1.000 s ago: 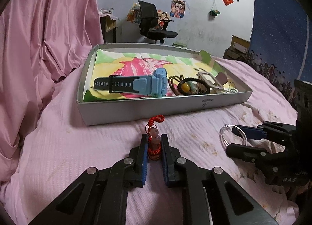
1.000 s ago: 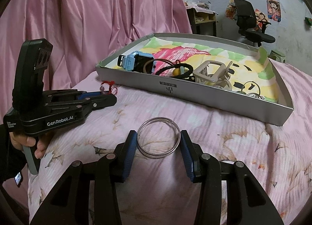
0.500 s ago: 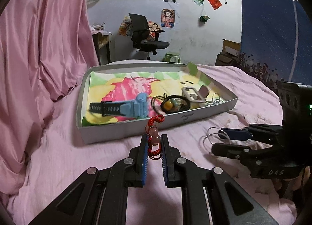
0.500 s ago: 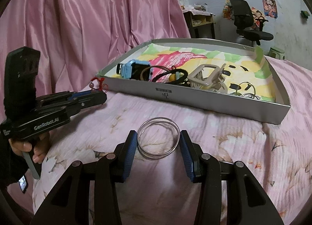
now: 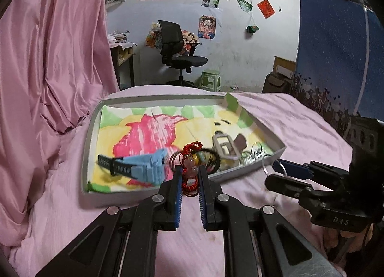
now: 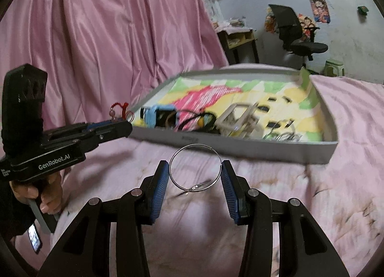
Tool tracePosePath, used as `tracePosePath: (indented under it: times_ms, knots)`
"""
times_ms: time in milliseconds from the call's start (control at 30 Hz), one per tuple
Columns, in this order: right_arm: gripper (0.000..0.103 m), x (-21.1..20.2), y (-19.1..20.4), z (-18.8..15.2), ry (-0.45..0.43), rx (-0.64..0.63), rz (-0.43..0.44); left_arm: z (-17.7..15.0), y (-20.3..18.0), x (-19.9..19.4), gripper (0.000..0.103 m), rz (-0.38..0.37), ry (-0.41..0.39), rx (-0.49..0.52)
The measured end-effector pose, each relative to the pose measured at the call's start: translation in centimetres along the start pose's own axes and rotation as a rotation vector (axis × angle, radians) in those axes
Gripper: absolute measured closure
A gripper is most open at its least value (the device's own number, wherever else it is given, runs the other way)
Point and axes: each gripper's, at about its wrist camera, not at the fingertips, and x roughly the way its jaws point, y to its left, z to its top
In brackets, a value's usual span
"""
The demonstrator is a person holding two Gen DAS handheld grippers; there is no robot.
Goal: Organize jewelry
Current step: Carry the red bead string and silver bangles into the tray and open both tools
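**Grippers both loaded, tray just ahead**

Writing first: the left gripper (image 6: 120,130) has "GenRobot.AI" printed in white along its side, and the body of the right gripper (image 5: 276,172) reads "DAS" in the left wrist view. The front wall of the tray (image 6: 240,148) carries a small dark mark, too blurred to read. Wall papers and posters are too small to make out either.

Left gripper (image 5: 189,181): fingers almost together, pinching a red cord charm with pink beads (image 5: 190,169) that stands upright between the blue pads (image 5: 178,195). It's held above the tray's near edge.

Right gripper (image 6: 194,178): fingers set fairly wide, with a thin silver hoop (image 6: 195,167) clamped between the two blue pads (image 6: 159,188), touching both. It sits above the bedsheet (image 6: 324,205), just short of the tray's front wall.

The tray (image 5: 91,137) is a shallow grey box lined with a bright pink, yellow and green drawing. Along its near edge lie a light blue watch (image 5: 141,165), a dark bangle around a yellow bead (image 5: 208,159) (blurry), a pale beige buckle piece (image 5: 224,147) and some small silver bits (image 5: 254,154) toward the near right corner.

It all rests on a pink bedsheet with brownish flower prints. A pink satin curtain (image 5: 48,60) hangs at the left, a blue starry panel (image 5: 336,60) stands at the right, and farther back there's a black office chair (image 5: 177,48), a green stool (image 5: 211,80) and a white wall.
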Motion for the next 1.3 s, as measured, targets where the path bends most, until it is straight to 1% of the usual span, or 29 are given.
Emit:
tracePosePath:
  times_ms: [100, 267, 400, 467, 567, 633, 800, 1067, 1167, 1300]
  knots:
    - [0.063, -0.4, -0.6, 0.8, -0.034, -0.001, -0.01, 0.8, 0.0, 0.8, 0.091, -0.013, -0.009, -0.026]
    - [0.063, -1.1, -1.9, 2.3, -0.102, 0.003, -0.046, 1.8, -0.4, 2.8, 0.091, -0.01, -0.016, -0.049]
    - [0.063, -0.4, -3.0, 3.9, -0.145, 0.003, -0.093, 2.4, -0.5, 4.8, 0.091, 0.003, 0.007, -0.082]
    - [0.063, 0.0, -3.7, 4.7, -0.163, 0.009, -0.117, 2.6, -0.5, 6.0, 0.091, 0.014, 0.034, -0.097]
    - [0.063, 1.0, -4.7, 5.6, -0.172, 0.018, -0.157, 3.0, -0.3, 7.2, 0.091, 0.028, 0.065, -0.115]
    - [0.063, 1.7, -5.3, 6.0, -0.164, 0.035, -0.176, 3.1, -0.4, 7.9, 0.091, 0.039, 0.089, -0.118]
    - [0.063, 3.5, -6.7, 6.0, -0.111, 0.078, -0.214, 3.0, -0.3, 9.3, 0.091, 0.056, 0.149, -0.13]
    - [0.063, 5.4, -7.6, 5.0, -0.028, 0.11, -0.225, 3.1, -1.1, 9.9, 0.09, 0.086, 0.174, -0.09]
    - [0.063, 5.8, -7.6, 4.6, -0.013, 0.113, -0.227, 3.0, -1.2, 9.9, 0.09, 0.084, 0.178, -0.083]
    - [0.063, 5.8, -7.5, 4.3, -0.007, 0.108, -0.227, 2.8, -0.8, 10.0, 0.09, 0.07, 0.183, -0.101]
